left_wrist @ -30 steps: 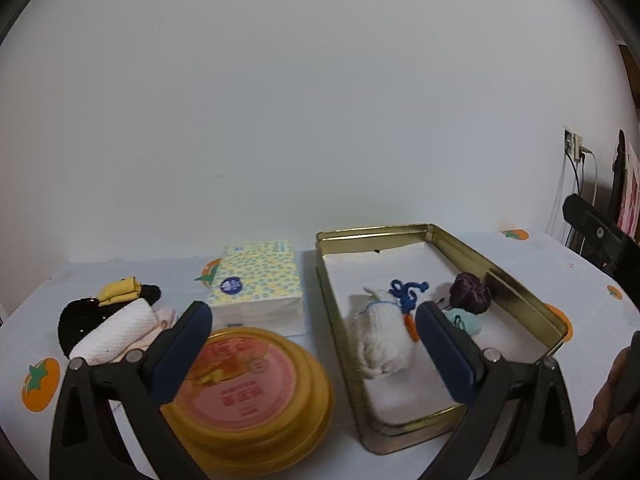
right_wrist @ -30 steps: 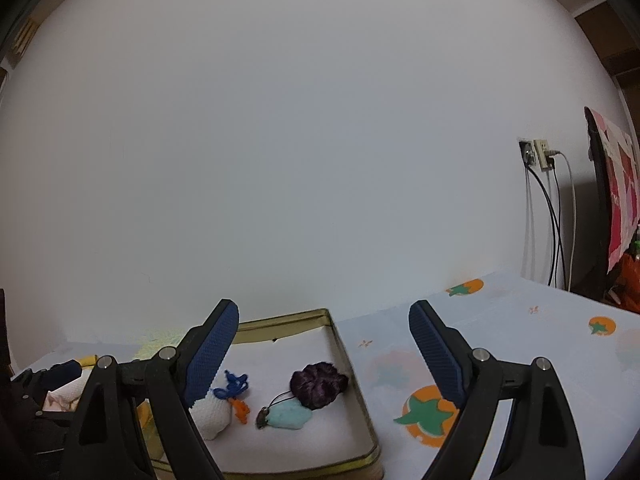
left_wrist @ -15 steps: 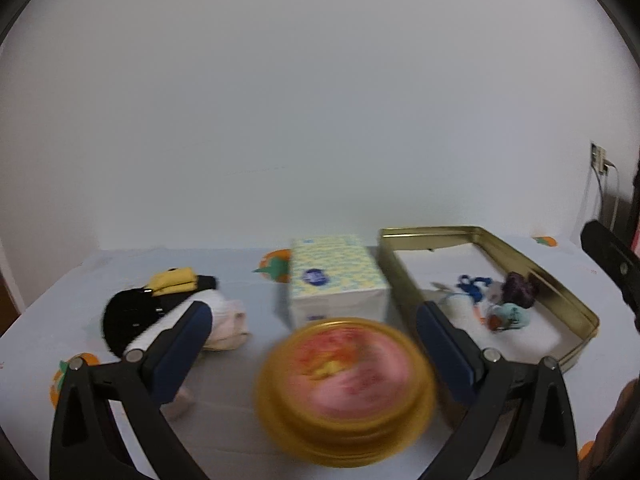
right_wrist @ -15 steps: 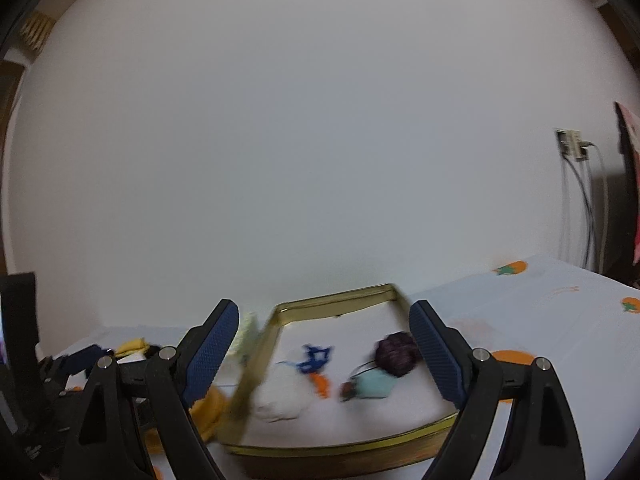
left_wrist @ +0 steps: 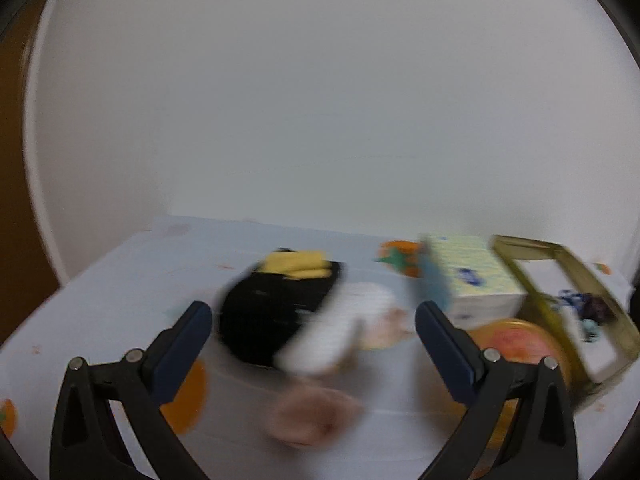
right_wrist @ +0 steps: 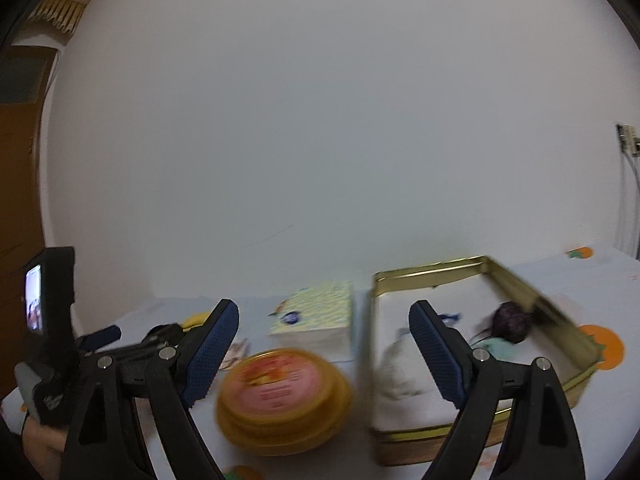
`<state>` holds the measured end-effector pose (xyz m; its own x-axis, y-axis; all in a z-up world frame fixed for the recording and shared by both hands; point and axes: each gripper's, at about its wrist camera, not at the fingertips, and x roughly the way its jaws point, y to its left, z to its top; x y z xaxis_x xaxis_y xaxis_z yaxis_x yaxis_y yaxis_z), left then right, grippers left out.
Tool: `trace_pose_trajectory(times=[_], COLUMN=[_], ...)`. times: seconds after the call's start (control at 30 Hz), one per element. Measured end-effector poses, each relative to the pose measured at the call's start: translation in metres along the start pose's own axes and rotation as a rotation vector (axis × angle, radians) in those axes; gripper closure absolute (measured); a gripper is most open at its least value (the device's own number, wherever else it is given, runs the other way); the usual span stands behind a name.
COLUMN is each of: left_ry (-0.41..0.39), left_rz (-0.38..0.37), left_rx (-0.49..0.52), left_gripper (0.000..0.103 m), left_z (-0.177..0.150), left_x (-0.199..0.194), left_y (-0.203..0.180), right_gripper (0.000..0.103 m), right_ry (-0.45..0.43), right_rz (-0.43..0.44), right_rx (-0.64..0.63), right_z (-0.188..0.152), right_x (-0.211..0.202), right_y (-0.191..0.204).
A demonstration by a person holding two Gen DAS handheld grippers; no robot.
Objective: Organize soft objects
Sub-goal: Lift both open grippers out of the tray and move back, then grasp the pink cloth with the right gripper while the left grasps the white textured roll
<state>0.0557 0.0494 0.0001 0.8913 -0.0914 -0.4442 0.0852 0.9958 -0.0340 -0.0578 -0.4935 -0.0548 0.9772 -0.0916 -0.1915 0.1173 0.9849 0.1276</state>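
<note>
Both grippers, left [left_wrist: 312, 318] and right [right_wrist: 324, 326], released, empty. Sock pile [left_wrist: 288, 320] at 12: soft, light; pinch the white roll's [left_wrist: 336, 332] middle.

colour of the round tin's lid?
Pink centre with a yellow-gold rim, on the round tin; clearest in the right wrist view.

Metal, cloth and plastic on a printed tablecloth
Shiny gold metal tin [right_wrist: 536, 292]; glossy yellow plastic lid [right_wrist: 280, 384]; matt paper tissue pack [right_wrist: 316, 316]; soft knitted black hat [left_wrist: 272, 312]; textured blue gripper pads [right_wrist: 434, 352]

Fruit-print table [left_wrist: 120, 280] carries socks [left_wrist: 280, 312], tissue pack [right_wrist: 316, 316], round lid [right_wrist: 280, 392], tin [right_wrist: 432, 272].
</note>
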Motion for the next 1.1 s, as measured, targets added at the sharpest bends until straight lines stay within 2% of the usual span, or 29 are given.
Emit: trace_pose_trajectory(times=[0.1, 0.27, 0.47, 0.57, 0.63, 0.73, 0.87, 0.93, 1.0, 1.1], left_ry=[0.015, 0.051, 0.077, 0.09, 0.097, 0.103, 0.103, 0.104, 0.098, 0.079], left_rz=[0.063, 0.162, 0.223, 0.232, 0.234, 0.229, 0.225, 0.222, 0.218, 0.205], left_rx=[-0.024, -0.127, -0.209, -0.216, -0.211, -0.198, -0.188, -0.181, -0.171, -0.164], left_gripper=[0.0, 0.0, 0.0, 0.0, 0.0, 0.0, 0.0, 0.0, 0.0, 0.0], left_z=[0.003, 0.008, 0.008, 0.007, 0.007, 0.007, 0.007, 0.006, 0.006, 0.006], left_x=[0.01, 0.024, 0.028, 0.032, 0.034, 0.035, 0.03, 0.028, 0.027, 0.024], left_y=[0.028, 0.081, 0.116, 0.119, 0.118, 0.114, 0.114, 0.113, 0.112, 0.111], right_gripper=[0.014, 0.014, 0.014, 0.015, 0.023, 0.029, 0.047, 0.063, 0.072, 0.076], right_ry=[0.036, 0.123, 0.238, 0.345, 0.429, 0.564, 0.69, 0.706, 0.687, 0.64], right_rz=[0.042, 0.12, 0.226, 0.286, 0.319, 0.339, 0.327, 0.347, 0.381, 0.418], right_rx=[-0.021, -0.076, -0.132, -0.186, -0.223, -0.273, -0.281, -0.252, -0.206, -0.152], right_z=[-0.003, -0.012, -0.021, -0.03, -0.038, -0.053, -0.071, -0.073, -0.07, -0.064], right_x=[0.011, 0.034, 0.063, 0.082, 0.098, 0.121, 0.146, 0.15, 0.149, 0.138], right_y=[0.018, 0.054, 0.091, 0.117, 0.134, 0.155, 0.16, 0.155, 0.146, 0.131])
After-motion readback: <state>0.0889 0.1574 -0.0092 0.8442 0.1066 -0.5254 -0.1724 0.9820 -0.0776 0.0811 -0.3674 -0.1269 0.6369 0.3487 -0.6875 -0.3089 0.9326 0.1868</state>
